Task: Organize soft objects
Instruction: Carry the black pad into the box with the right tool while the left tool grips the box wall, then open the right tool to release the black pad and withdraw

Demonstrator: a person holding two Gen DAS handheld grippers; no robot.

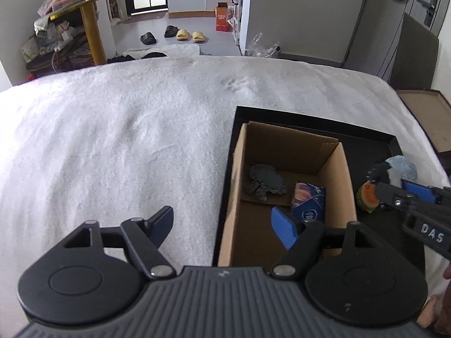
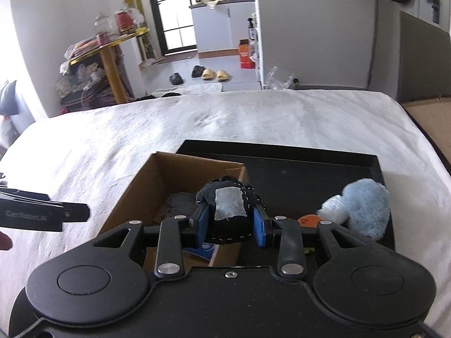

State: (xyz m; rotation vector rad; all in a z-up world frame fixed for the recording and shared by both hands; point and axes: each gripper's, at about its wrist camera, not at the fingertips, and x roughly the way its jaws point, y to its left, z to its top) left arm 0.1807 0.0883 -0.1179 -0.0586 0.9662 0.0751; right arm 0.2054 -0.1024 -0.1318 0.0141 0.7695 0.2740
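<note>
My right gripper (image 2: 231, 222) is shut on a dark fabric bundle (image 2: 229, 205) with a grey patch and white stitching. It holds the bundle over the right wall of an open cardboard box (image 2: 169, 180). In the left wrist view that gripper (image 1: 400, 187) comes in from the right with the bundle (image 1: 379, 170). The box (image 1: 335, 180) holds a crumpled dark grey cloth (image 1: 265, 181) and a blue packet (image 1: 308, 201). My left gripper (image 1: 222, 228) is open and empty at the box's near left corner. A fluffy light blue plush (image 2: 366, 205) lies in the black tray (image 2: 310, 163).
The box stands in the left part of the black tray (image 1: 366, 146) on a white bed cover (image 1: 126, 140). A small burger-like toy (image 1: 367, 197) lies in the tray beside the box, and shows orange (image 2: 310, 221) in the right wrist view. Beyond the bed are slippers and a yellow table.
</note>
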